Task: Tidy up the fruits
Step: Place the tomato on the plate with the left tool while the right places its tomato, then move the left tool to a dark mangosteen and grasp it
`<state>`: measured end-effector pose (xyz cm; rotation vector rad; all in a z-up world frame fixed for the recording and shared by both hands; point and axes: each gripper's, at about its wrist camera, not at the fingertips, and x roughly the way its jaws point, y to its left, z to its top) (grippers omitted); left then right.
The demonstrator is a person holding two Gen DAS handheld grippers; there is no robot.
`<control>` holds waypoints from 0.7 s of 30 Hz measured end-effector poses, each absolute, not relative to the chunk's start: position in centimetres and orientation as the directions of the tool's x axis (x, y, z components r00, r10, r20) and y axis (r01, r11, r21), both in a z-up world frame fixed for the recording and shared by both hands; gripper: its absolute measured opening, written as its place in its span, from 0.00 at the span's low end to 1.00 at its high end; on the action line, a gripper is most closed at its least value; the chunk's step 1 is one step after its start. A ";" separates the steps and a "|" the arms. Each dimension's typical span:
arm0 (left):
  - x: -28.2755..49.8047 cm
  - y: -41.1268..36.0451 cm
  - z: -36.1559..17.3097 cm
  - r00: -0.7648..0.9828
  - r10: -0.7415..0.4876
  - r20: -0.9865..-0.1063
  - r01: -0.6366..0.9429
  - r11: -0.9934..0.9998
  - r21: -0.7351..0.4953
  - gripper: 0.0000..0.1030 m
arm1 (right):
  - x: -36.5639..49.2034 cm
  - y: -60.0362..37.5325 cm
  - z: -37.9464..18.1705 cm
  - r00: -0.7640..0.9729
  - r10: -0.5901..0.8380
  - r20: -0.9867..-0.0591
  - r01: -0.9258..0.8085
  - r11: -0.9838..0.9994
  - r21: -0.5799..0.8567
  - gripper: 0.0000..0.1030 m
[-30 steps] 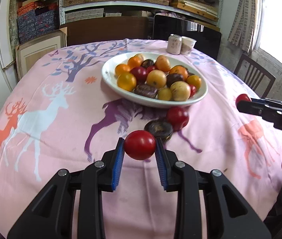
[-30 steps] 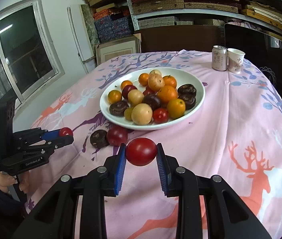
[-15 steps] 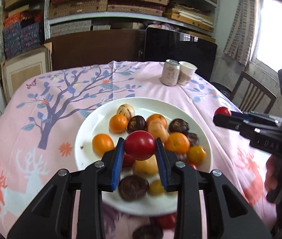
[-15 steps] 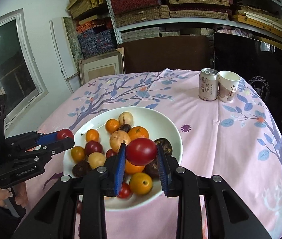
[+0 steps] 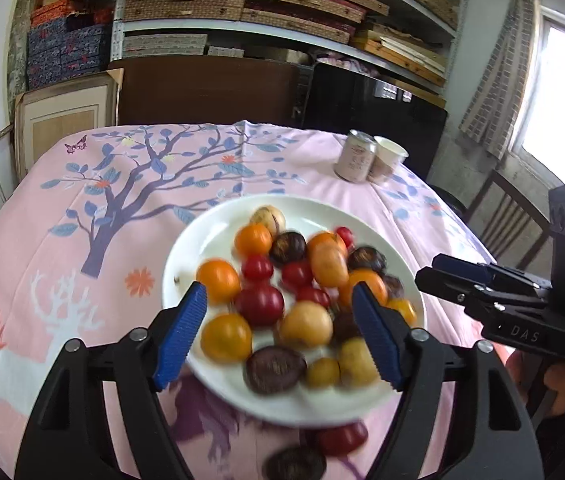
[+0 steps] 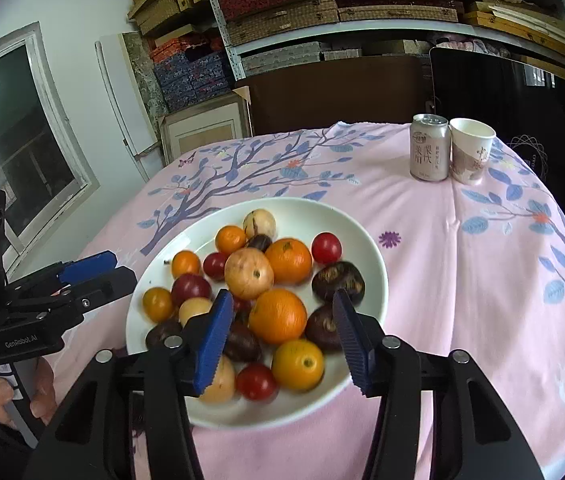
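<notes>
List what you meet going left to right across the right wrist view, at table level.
Left gripper → white plate of fruit → purple flower print → drink can → paper cup.

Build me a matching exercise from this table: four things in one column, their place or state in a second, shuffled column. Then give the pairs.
Column A
1. drink can
2. paper cup
3. white plate
4. red tomato

Column B
a. heaped with fruit
b. lying on the cloth, just outside the plate's near rim
c. metal lid on top, standing beside the cup
d. open top, standing beside the can

Pairs: 1-c, 2-d, 3-a, 4-b
</notes>
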<state>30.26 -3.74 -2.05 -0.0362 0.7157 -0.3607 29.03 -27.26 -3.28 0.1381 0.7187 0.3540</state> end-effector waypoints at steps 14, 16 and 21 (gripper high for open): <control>20.1 -4.4 -8.0 0.648 -0.254 -0.718 0.404 0.914 0.042 0.73 | 18.3 -29.1 -7.6 0.700 0.359 -0.618 -0.178 0.925 0.336 0.67; 20.1 -4.4 -8.1 0.652 -0.245 -0.717 0.391 0.920 0.041 0.73 | 17.8 -28.5 -7.7 0.707 0.336 -0.622 -0.180 0.936 0.302 0.67; 20.1 -4.3 -8.1 0.656 -0.236 -0.717 0.381 0.924 0.044 0.73 | 17.3 -28.1 -7.7 0.713 0.322 -0.622 -0.183 0.943 0.279 0.67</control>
